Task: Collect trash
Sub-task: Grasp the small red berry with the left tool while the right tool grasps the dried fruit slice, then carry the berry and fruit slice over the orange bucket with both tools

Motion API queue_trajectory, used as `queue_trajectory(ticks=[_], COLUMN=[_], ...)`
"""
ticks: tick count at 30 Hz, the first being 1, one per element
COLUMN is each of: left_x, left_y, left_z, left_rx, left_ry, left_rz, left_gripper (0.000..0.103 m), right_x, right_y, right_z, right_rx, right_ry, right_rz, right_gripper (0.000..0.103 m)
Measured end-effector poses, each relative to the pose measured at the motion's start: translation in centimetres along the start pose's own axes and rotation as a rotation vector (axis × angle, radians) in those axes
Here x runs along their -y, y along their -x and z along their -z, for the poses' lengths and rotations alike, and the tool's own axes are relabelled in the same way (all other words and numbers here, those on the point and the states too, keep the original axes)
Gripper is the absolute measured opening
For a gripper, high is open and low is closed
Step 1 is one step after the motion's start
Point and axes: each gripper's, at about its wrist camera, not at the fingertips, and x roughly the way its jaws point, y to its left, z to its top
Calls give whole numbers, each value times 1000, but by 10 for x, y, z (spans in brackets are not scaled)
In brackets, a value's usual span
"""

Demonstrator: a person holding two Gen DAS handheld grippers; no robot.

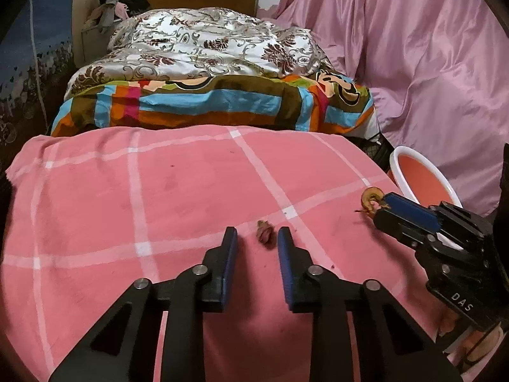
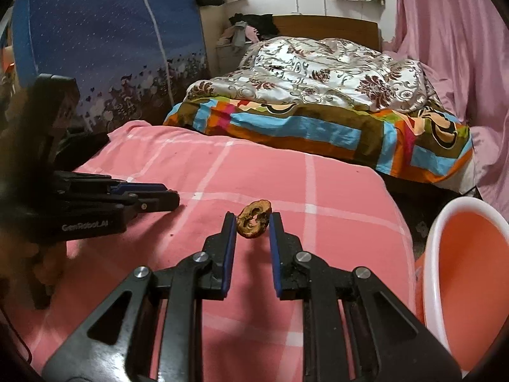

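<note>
My right claw (image 2: 253,222) grips fruit slice (image 2: 254,218), lifted; left claw (image 1: 257,238) open around bud (image 1: 265,238); bin (image 2: 470,273) empty.

Dim indoor light, fisheye-warped edges, mild blur.

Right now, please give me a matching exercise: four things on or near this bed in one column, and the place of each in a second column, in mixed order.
Things:
1. brown scrap
2. pinkish scrap
3. basin
4. floral quilt

Places:
a. beside the bed
b. pinched in the right gripper
c. on the striped blanket
d. on the pink sheet, untouched between the open fingers of the left gripper

Pairs: 1-b, 2-d, 3-a, 4-c
</note>
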Motion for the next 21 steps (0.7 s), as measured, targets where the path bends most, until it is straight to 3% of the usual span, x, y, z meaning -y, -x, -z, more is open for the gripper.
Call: queue_trajectory(ticks=[2, 10, 13, 21], left_x=[3, 19, 28, 85], left_y=[-3, 6, 20, 75], left_z=[-1, 3, 2, 5], left_rx=[-6, 48, 101, 341], left_ry=[-8, -22, -18, -125], left_rz=[-3, -42, -37, -12], left_gripper=[7, 7, 7, 7], right_x=[2, 3, 7, 30], right_y=[4, 32, 54, 124], right_z=[1, 11, 13, 19], right_rx=[7, 99, 174, 452], right_ry=[-4, -12, -18, -95], right_rz=[1, 13, 27, 62], right_gripper=[28, 28, 28, 28])
